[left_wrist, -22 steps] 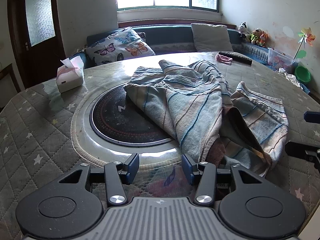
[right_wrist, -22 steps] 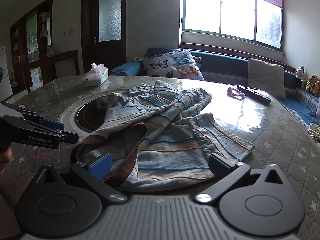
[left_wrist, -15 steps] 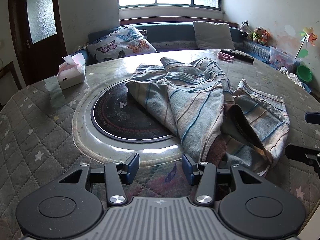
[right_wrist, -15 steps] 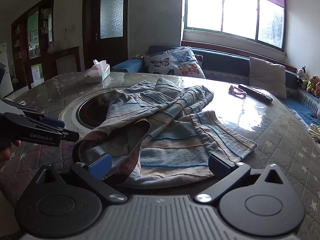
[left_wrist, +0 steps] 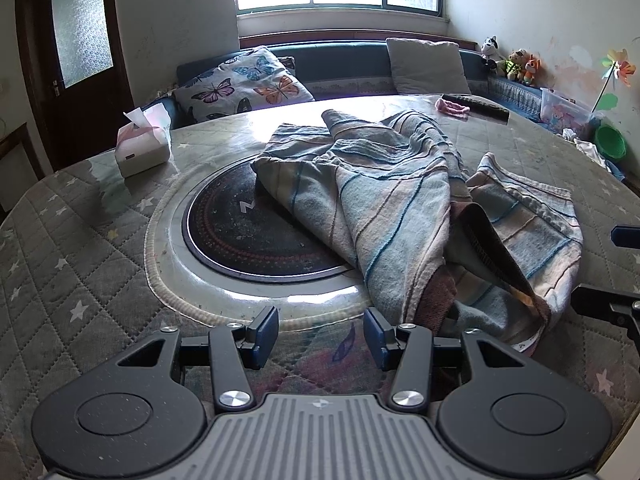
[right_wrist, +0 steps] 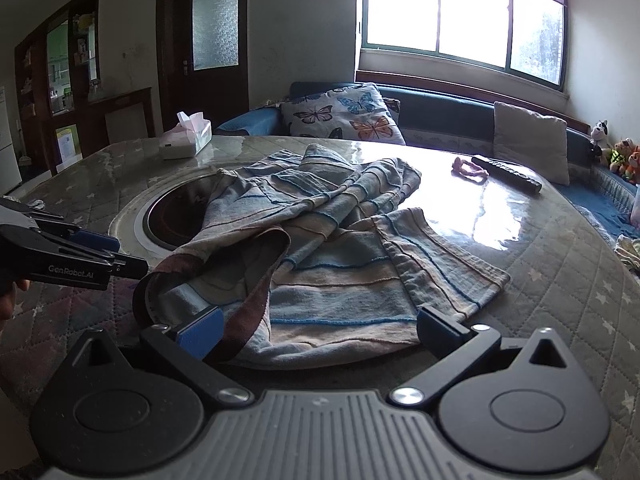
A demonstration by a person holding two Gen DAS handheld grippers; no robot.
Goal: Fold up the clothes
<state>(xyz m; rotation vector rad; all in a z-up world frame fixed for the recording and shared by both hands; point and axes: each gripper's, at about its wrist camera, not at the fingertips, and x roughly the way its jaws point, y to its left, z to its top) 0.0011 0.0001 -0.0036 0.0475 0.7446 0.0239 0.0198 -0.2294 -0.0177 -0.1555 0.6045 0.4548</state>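
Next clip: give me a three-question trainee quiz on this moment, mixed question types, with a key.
1. True or false: the left gripper is shut on the garment.
2. What does the garment partly cover? A) tissue box B) round black hotplate C) remote
3. Fill in: the right gripper is open, with the garment's brown ____ beside its blue pad.

Key: 1 false, it is open and empty; 2 B; 3 waistband.
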